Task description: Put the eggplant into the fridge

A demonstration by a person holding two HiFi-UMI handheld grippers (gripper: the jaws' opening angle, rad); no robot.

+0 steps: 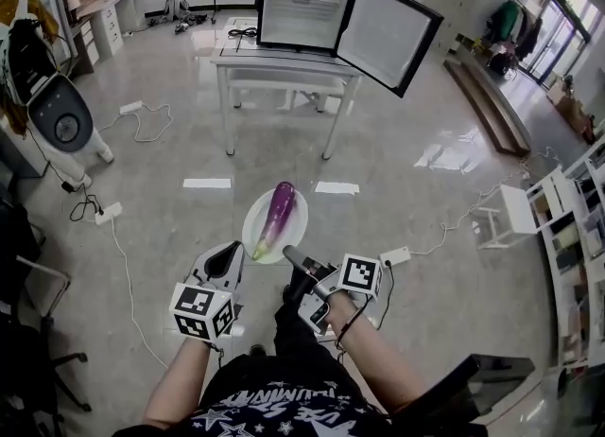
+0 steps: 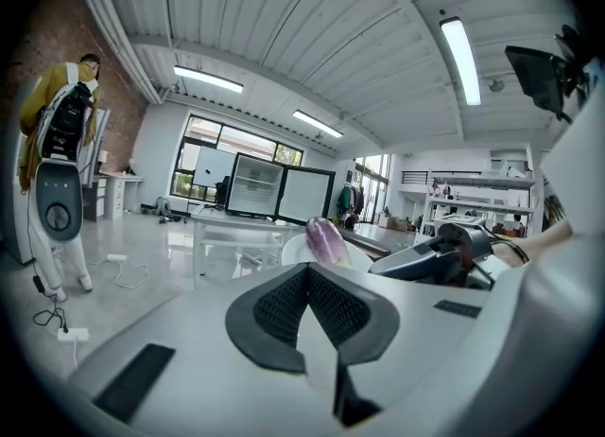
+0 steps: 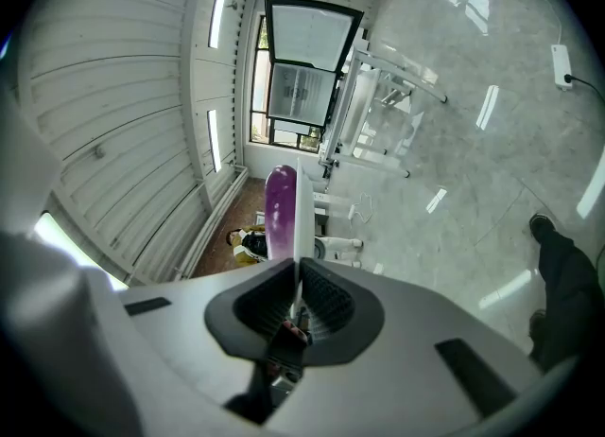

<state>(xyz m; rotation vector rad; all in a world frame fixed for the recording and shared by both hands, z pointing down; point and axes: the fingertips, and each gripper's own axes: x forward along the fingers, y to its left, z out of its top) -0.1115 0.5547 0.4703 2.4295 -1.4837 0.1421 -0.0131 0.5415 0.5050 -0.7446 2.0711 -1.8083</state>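
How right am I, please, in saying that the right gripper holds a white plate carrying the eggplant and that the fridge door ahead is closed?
Not quite. The fridge door is open, swung wide, as the head view shows. The rest stands: the right gripper holds the white plate by its rim, with the eggplant on it.

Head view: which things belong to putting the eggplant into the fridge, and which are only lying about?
Job: eggplant; white plate under it, gripped by the right gripper; open fridge on the table.
Lying about: power strip on the floor; white shelf; white machine at left.
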